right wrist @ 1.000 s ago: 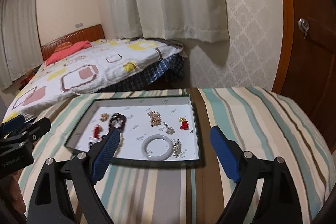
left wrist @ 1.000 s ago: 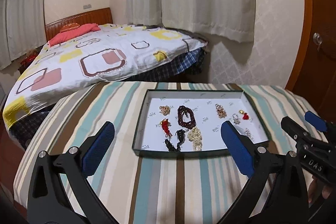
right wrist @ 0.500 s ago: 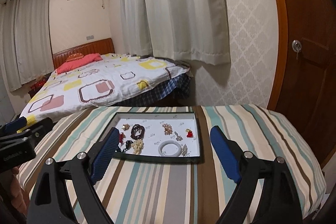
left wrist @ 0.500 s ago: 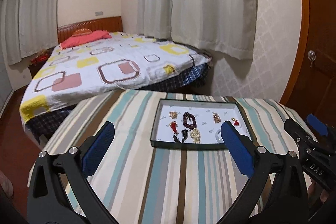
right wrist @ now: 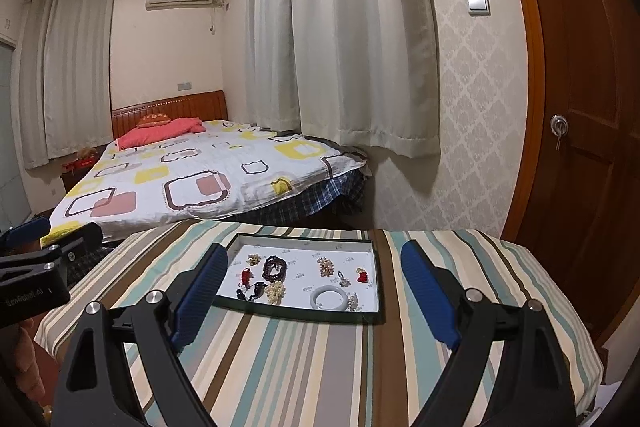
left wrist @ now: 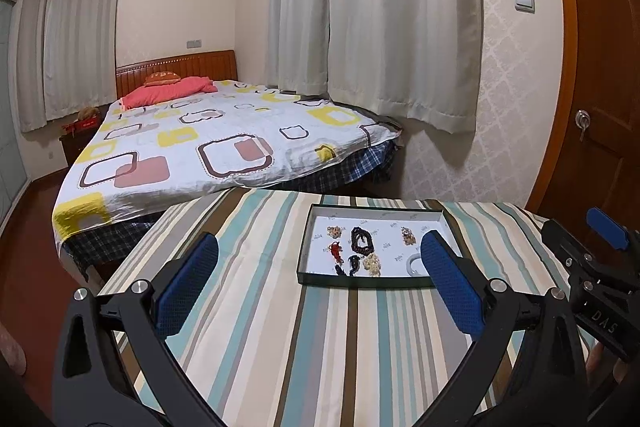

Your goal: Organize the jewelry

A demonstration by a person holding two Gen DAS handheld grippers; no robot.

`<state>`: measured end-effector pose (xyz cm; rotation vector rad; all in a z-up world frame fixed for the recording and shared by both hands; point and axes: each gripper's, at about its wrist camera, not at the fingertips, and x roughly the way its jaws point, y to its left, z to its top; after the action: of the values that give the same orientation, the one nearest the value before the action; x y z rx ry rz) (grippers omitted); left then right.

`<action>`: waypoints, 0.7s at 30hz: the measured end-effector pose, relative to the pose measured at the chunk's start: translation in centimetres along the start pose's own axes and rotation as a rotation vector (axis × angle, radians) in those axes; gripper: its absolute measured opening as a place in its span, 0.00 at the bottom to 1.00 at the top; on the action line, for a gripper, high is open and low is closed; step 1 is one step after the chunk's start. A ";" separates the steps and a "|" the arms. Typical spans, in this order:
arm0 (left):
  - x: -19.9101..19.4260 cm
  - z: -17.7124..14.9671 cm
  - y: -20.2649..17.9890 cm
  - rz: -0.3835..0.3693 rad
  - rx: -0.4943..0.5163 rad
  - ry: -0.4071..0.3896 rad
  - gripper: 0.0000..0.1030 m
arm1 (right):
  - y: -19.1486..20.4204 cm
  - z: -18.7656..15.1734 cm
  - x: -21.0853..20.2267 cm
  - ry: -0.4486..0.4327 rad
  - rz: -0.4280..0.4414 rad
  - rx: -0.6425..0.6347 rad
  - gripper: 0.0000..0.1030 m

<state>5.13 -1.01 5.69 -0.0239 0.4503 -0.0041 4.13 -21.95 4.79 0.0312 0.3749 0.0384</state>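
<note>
A shallow dark-rimmed tray [right wrist: 304, 314] [left wrist: 360, 282] with a white floor lies on the striped table. Inside it are several pieces of jewelry: a dark bead bracelet [right wrist: 275, 266] [left wrist: 361, 239], a white bangle [right wrist: 329, 298], a red knot charm [right wrist: 246, 275], a pale bead cluster [right wrist: 275, 291] and a small red charm [right wrist: 362, 275]. My left gripper [left wrist: 320, 281] hovers open, well back from the tray, nothing between its blue pads. My right gripper [right wrist: 314, 293] also stands open and empty, short of the tray's near rim.
The striped tablecloth [right wrist: 320, 367] covers a table whose right edge drops off near a wooden door [right wrist: 592, 147]. Beyond the table stands a bed [left wrist: 216, 151] with a patterned cover, and curtains [right wrist: 352, 47] hang behind it.
Both grippers have pulled back and risen from the tray, which now looks smaller and farther off. More of the room shows. Both stay open and empty.
</note>
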 end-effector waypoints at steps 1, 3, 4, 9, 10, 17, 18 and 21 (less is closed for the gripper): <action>-0.1 0.0 0.1 0.000 -0.001 -0.002 0.96 | 0.1 0.0 0.0 -0.001 0.001 -0.002 0.83; -0.4 -0.1 0.2 -0.003 -0.005 -0.006 0.96 | 0.1 0.0 -0.1 -0.002 0.001 -0.003 0.83; -0.6 -0.1 0.2 -0.003 -0.005 -0.009 0.96 | 0.1 0.0 -0.1 -0.004 0.001 -0.002 0.83; -0.9 -0.2 0.4 -0.004 -0.010 -0.012 0.96 | 0.1 0.0 -0.4 -0.009 0.000 -0.002 0.83; -0.9 -0.2 0.4 -0.004 -0.011 -0.013 0.96 | 0.1 0.0 -0.4 -0.009 -0.001 -0.003 0.83; -0.9 -0.2 0.5 -0.005 -0.011 -0.012 0.96 | 0.2 0.0 -0.4 -0.010 0.003 -0.005 0.83; -0.9 -0.2 0.5 -0.004 -0.011 -0.012 0.96 | 0.2 0.0 -0.4 -0.010 0.003 -0.005 0.83; -1.0 -0.2 0.5 -0.005 -0.013 -0.010 0.96 | 0.2 0.0 -0.4 -0.010 0.003 -0.005 0.83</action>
<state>4.15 -0.50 5.90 -0.0373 0.4405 -0.0059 3.74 -21.74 5.00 0.0275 0.3647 0.0420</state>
